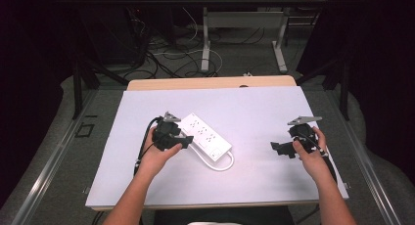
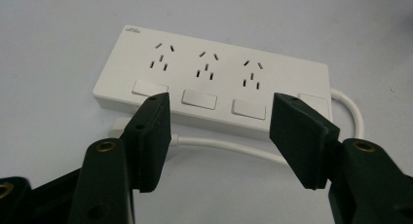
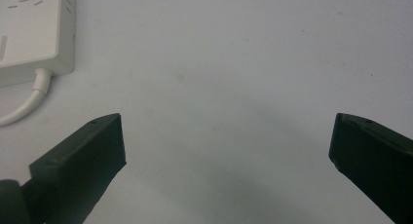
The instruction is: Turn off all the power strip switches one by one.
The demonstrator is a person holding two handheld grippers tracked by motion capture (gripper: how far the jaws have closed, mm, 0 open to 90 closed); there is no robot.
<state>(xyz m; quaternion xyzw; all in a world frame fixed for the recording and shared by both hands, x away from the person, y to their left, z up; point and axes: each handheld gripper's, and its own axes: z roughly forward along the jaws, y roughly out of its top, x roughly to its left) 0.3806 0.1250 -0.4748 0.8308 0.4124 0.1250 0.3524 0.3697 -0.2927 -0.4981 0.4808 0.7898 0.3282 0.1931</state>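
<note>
One white power strip point(image 1: 204, 134) lies flat near the middle of the desk point(image 1: 254, 105), a bit toward its left edge: three socket groups, three rocker switches under them plus a fourth at the cord end, and one white cord point(image 1: 221, 164) looping back along its near side. The left gripper point(image 2: 219, 136) sits just beside the strip's near long side, jaws partly apart and gripping nothing, with the strip's edge and cord beyond the tips. The right gripper point(image 3: 226, 146) is well apart toward the desk's right edge, jaws spread wide over bare surface, holding nothing.
</note>
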